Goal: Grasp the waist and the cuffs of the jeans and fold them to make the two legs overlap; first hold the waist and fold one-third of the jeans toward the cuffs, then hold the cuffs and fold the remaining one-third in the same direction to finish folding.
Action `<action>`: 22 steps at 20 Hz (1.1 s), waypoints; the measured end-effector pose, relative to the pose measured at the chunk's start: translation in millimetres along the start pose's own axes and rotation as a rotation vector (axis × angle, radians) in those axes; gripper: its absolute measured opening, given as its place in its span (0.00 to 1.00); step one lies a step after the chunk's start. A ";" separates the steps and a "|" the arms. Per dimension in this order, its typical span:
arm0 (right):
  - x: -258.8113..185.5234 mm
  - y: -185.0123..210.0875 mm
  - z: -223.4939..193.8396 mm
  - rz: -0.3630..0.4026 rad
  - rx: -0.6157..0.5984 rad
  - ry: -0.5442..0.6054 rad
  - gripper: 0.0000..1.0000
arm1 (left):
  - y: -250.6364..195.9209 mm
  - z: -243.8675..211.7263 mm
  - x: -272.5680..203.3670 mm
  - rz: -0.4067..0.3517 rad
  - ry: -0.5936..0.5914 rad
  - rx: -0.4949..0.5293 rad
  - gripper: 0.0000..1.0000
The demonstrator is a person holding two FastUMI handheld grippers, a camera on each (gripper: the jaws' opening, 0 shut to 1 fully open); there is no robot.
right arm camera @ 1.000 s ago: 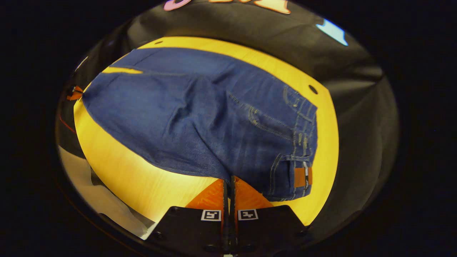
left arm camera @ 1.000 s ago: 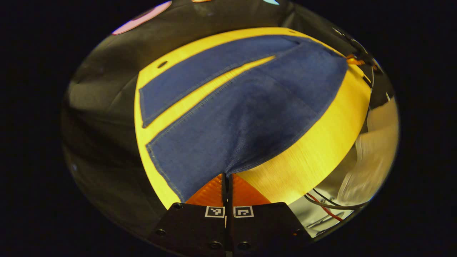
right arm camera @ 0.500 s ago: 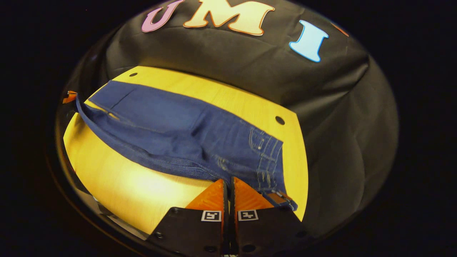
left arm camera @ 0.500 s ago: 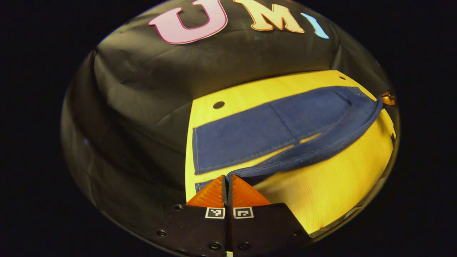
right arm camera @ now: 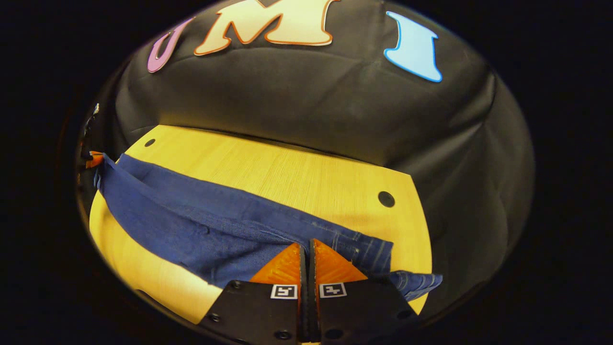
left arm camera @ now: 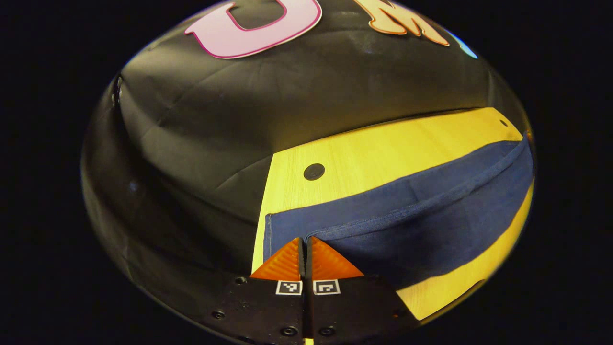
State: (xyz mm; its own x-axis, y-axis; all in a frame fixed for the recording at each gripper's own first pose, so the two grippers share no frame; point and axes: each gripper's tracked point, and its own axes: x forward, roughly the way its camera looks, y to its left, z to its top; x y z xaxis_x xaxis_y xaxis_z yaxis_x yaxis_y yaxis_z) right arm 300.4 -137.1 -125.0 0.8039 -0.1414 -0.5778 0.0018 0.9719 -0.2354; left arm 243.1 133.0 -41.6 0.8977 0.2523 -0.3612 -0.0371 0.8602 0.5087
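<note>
Both tongs, left tongs (left arm camera: 305, 239) and right tongs (right arm camera: 306, 245), are staying clamped on the jeans (left arm camera: 412, 225), carrying the near leg over the far one on the counter (right arm camera: 297, 177); the legs are now nearly overlapping

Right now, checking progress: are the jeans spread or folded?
Folded lengthwise: the jeans lie doubled on the table, one leg over the other.

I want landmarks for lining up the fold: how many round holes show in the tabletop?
2. In the right gripper view, one hole sits near the table's far-left corner, another hole near its far-right corner, both beyond the jeans. The denim may hide more.
</note>
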 end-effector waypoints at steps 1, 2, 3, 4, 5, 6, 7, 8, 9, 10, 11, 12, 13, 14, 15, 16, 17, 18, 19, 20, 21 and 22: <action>18.7 0.1 2.2 0.006 -0.004 0.001 0.00 | -4.6 -0.2 17.2 0.009 0.011 0.005 0.00; 39.0 2.1 1.4 0.014 -0.009 0.009 0.00 | -10.0 -3.1 29.1 0.018 0.018 0.008 0.00; 56.3 3.3 -0.5 0.020 -0.009 0.024 0.02 | -16.6 -7.5 38.3 0.019 0.034 0.002 0.00; 70.3 6.1 -8.2 0.031 -0.003 0.043 0.02 | -18.7 -12.4 51.3 0.014 0.043 -0.009 0.00; 84.7 8.6 -14.9 0.036 0.007 0.060 0.00 | -19.9 -17.0 61.6 0.021 0.051 -0.015 0.00; 96.5 7.9 -22.0 0.042 0.011 0.072 0.03 | -22.1 -19.3 67.9 0.029 0.053 -0.020 0.00; 103.3 6.8 -26.8 0.049 0.018 0.083 0.00 | -24.6 -20.0 70.3 0.030 0.049 -0.025 0.00; 101.5 0.5 -29.0 0.055 0.028 0.090 0.02 | -25.9 -20.3 71.0 0.031 0.046 -0.033 0.00; 99.0 -6.8 -23.5 0.063 0.038 0.074 0.03 | -27.5 -24.0 71.0 0.032 0.054 -0.033 0.00; 92.5 -15.4 -25.6 0.073 0.048 0.081 0.03 | -24.9 -24.9 69.6 0.038 0.060 -0.035 0.00; 89.4 -24.3 -28.5 0.081 0.059 0.093 0.03 | -25.4 -23.8 69.6 0.044 0.058 -0.043 0.00; 93.2 -29.8 -26.1 0.096 0.084 0.095 0.06 | -24.9 -22.3 69.5 0.055 0.049 -0.054 0.00; 91.4 -35.4 -24.4 0.115 0.112 0.089 0.13 | -28.0 -21.7 70.5 0.051 0.045 -0.068 0.00; 80.9 -41.1 -20.8 0.141 0.143 0.078 0.19 | -32.9 -21.4 68.8 0.035 0.042 -0.093 0.05; 69.0 -48.2 -16.6 0.146 0.162 0.062 0.45 | -41.6 -21.2 67.7 0.008 0.045 -0.119 0.28; 60.5 -48.5 -13.4 0.148 0.181 0.045 0.70 | -47.8 -22.1 63.0 -0.011 0.053 -0.144 0.52; 48.9 -56.7 -13.0 0.147 0.201 0.028 0.96 | -50.2 -22.7 61.1 -0.008 0.054 -0.170 0.76; 34.6 -63.1 -17.7 0.139 0.223 0.016 0.96 | -49.8 -19.6 53.4 0.005 0.038 -0.185 1.00; 21.8 -75.1 -22.6 0.124 0.244 0.007 0.98 | -48.4 -15.5 50.9 0.015 0.014 -0.195 1.00; 9.6 -88.3 -28.4 0.107 0.259 0.003 0.98 | -47.4 -12.1 47.7 0.021 -0.009 -0.195 0.96; -1.4 -104.4 -34.5 0.080 0.271 -0.001 0.98 | -47.7 -10.6 48.5 0.021 -0.029 -0.189 0.96; -10.5 -122.0 -43.2 0.043 0.282 -0.004 0.96 | -49.1 -10.2 46.9 0.019 -0.044 -0.182 0.96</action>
State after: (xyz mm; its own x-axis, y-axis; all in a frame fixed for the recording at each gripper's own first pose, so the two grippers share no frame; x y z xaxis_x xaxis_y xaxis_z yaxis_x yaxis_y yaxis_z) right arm 266.0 -262.3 -124.0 0.8092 -0.0983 -0.5792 0.1322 0.9911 0.0165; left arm 282.5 107.2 -91.5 0.9142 0.2535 -0.3163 -0.1298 0.9223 0.3641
